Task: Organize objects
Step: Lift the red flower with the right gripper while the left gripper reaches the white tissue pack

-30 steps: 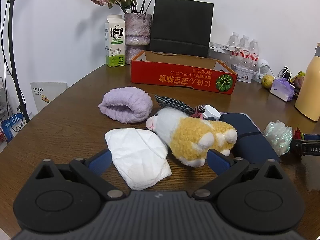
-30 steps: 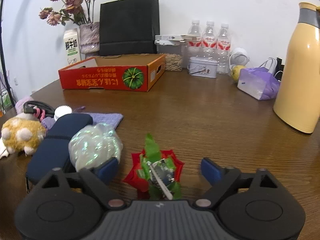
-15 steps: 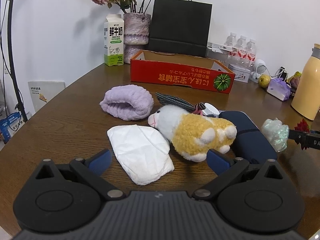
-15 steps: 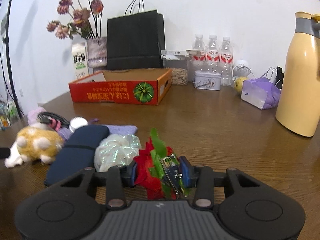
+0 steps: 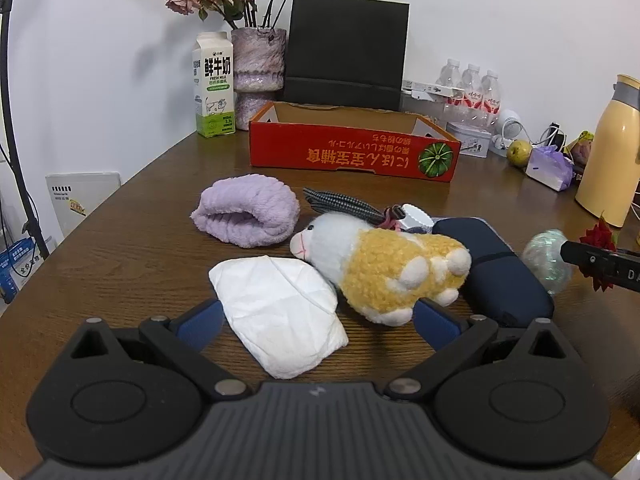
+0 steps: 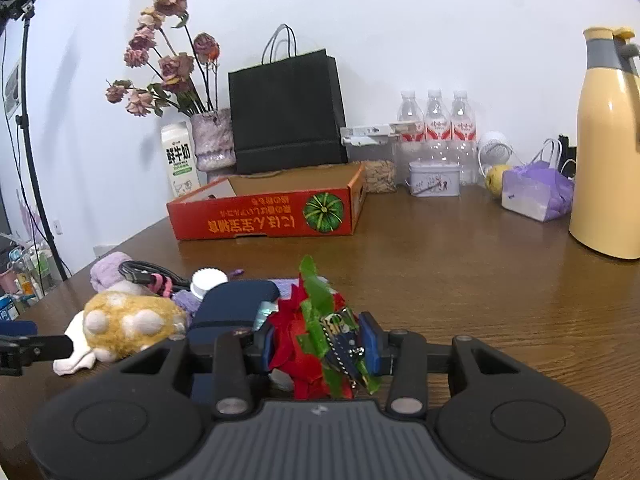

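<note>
Currently the right gripper (image 6: 320, 346) has its blue pads pressed onto one red-and-green ornament (image 6: 310, 332) with a small chain, held above the table (image 6: 460, 280). One left gripper (image 5: 316, 322) sits low with fingers spread, one white folded cloth (image 5: 280, 312) lying between them. Just beyond: one yellow-and-white plush toy (image 5: 384, 264) touching that cloth, one navy pouch (image 5: 496, 272) beside it, one iridescent ball (image 5: 548, 260), one lilac rolled towel (image 5: 248, 216), one striped cable (image 5: 340, 204). Toward the table's far edge: one red cardboard box (image 5: 352, 152), one milk carton (image 5: 213, 84), one vase (image 5: 258, 74) of dried roses, one black bag (image 5: 346, 46), three water bottles (image 6: 436, 128). At the far right edge stands one yellow flask (image 6: 608, 152).
</note>
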Tool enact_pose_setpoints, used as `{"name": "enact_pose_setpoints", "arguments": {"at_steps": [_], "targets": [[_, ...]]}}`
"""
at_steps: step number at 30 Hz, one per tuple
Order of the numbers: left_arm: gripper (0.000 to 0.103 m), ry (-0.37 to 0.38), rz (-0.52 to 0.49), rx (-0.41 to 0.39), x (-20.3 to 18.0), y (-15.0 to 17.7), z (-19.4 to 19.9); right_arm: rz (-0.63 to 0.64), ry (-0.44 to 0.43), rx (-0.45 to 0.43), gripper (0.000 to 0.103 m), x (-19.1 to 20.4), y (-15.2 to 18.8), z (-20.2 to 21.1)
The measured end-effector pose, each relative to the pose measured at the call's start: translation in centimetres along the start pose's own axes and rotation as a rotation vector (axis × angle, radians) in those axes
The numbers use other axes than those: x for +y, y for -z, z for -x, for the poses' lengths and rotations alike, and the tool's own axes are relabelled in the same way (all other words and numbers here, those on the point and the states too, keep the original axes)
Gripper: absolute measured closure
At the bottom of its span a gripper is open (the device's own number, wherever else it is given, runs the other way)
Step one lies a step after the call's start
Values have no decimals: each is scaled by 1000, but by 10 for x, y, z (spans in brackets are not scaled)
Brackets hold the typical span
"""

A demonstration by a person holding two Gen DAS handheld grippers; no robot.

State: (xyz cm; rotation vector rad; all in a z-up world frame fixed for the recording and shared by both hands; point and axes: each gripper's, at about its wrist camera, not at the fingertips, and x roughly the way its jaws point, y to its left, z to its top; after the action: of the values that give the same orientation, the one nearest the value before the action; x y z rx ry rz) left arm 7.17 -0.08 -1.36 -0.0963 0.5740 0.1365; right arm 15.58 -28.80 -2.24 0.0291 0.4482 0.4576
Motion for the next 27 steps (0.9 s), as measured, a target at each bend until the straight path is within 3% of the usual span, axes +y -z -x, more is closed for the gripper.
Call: {"name": "enact_pose_setpoints", "arguments": {"at_steps": [16, 27], "targets": [[0, -130, 21, 117, 14, -2, -51, 50, 35, -33, 64, 15, 5, 0], [0, -120, 15, 125, 31, -10, -62, 55, 34, -28, 64, 16, 5, -1]]}}
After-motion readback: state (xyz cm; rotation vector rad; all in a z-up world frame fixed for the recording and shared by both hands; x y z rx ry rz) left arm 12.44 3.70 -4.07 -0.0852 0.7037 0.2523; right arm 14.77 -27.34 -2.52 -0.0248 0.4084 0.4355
